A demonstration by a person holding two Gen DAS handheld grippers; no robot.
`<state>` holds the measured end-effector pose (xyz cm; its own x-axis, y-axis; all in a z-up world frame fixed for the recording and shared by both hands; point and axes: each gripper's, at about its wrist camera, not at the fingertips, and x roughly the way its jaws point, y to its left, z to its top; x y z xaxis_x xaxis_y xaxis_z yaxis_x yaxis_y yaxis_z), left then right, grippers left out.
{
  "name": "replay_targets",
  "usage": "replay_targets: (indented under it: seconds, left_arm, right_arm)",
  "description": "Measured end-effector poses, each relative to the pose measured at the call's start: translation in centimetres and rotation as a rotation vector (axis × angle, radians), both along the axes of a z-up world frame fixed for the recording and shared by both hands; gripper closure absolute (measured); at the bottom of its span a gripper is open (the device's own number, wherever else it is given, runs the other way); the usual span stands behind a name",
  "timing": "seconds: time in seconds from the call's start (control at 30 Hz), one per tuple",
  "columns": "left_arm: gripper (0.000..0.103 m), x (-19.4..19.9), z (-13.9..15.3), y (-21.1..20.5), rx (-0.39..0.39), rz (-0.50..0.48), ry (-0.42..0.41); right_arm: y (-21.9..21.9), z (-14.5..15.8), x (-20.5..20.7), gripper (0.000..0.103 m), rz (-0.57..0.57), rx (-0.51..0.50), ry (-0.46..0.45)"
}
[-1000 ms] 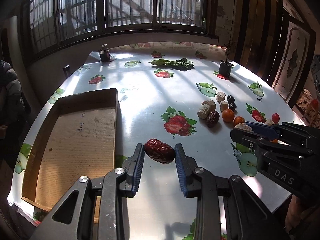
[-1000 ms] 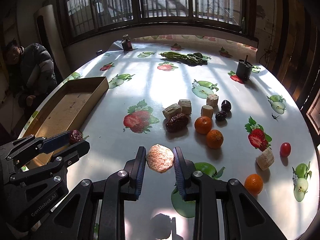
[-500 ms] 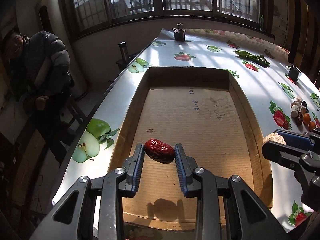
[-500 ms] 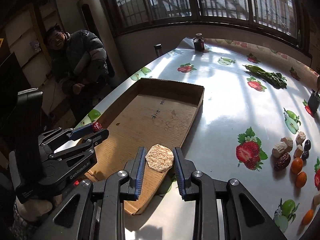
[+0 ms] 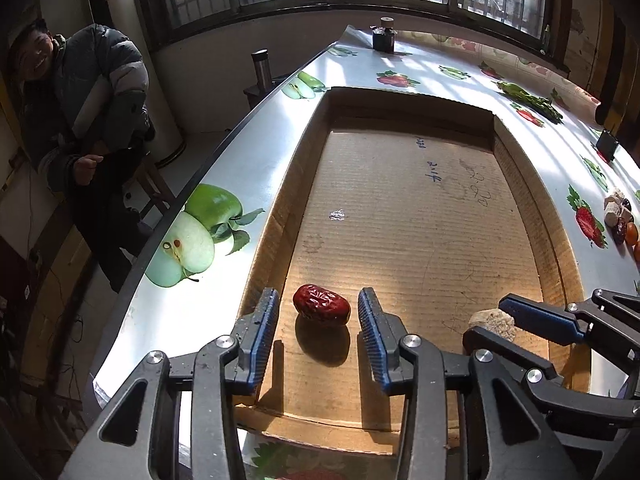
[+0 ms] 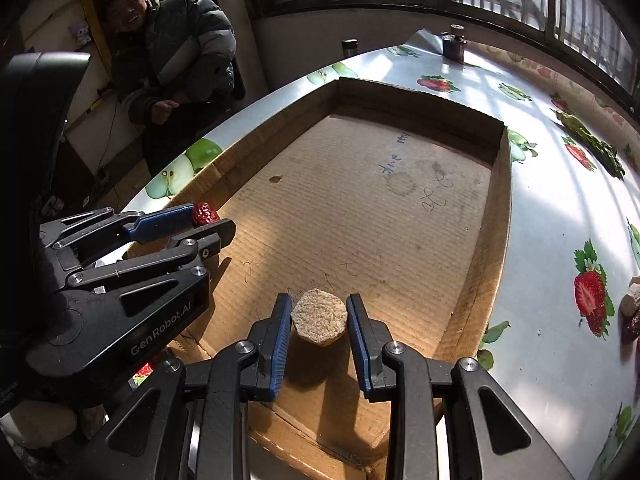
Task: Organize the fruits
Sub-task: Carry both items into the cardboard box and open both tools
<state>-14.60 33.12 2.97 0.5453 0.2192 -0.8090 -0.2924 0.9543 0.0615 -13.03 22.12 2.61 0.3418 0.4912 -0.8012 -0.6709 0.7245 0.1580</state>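
Note:
A shallow cardboard box (image 5: 400, 200) lies on the fruit-print table. My left gripper (image 5: 318, 312) hangs over its near left corner with jaws opening. A wrinkled red date (image 5: 322, 310) sits between the pads with a gap on each side, its shadow on the box floor below. My right gripper (image 6: 318, 314) is shut on a tan, rough round piece (image 6: 319, 316) just above the box's (image 6: 360, 220) near end. In the right wrist view the left gripper (image 6: 208, 220) shows at the left with the date (image 6: 206, 213) at its tips. The right gripper (image 5: 492, 320) shows at the lower right of the left wrist view.
Several more fruits (image 5: 620, 220) lie on the table far right of the box. Green vegetables (image 5: 528, 100) and a dark jar (image 5: 384, 36) sit at the far end. A person in a padded jacket (image 5: 80, 120) sits beyond the table's left edge, by a steel flask (image 5: 262, 66).
Both grippers have swung from the fruit pile over to the box and dropped lower. The left jaws have widened and let go of the date; the right still holds its tan piece.

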Motion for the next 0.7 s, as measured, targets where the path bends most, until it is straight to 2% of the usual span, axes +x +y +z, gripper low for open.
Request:
replay_targets:
  seconds: [0.13, 0.2, 0.27, 0.4, 0.5, 0.57, 0.7]
  left_arm:
    - [0.056, -1.0, 1.2, 0.5, -0.034, 0.019, -0.032]
    - [0.048, -1.4, 2.1, 0.6, -0.050, 0.029, -0.051]
    - [0.042, -2.0, 3.0, 0.4, -0.033, 0.045, -0.079]
    - [0.040, -2.8, 4.9, -0.5, -0.065, 0.039, -0.135]
    - [0.028, -2.9, 6.1, -1.8, -0.052, 0.023, -0.170]
    - [0.027, -2.8, 6.5, -2.5, -0.023, 0.030, -0.176]
    - [0.027, -2.4, 7.1, -3.9, -0.080, -0.001, -0.182]
  right_arm:
    - [-0.4, 0.7, -0.3, 0.060, -0.009, 0.023, -0.017]
    - [-0.8, 1.3, -0.5, 0.049, -0.017, 0.044, -0.024]
    - [-1.5, 1.9, -0.6, 0.049, -0.025, 0.062, -0.030]
    - [-3.7, 3.4, -0.7, 0.049, -0.057, 0.103, -0.053]
    - [-6.1, 4.4, -0.7, 0.049, -0.096, 0.129, -0.069]
    - [-8.1, 4.9, -0.5, 0.049, -0.128, 0.151, -0.065]
    - [-12.7, 5.3, 0.0, 0.049, -0.201, 0.169, -0.072]
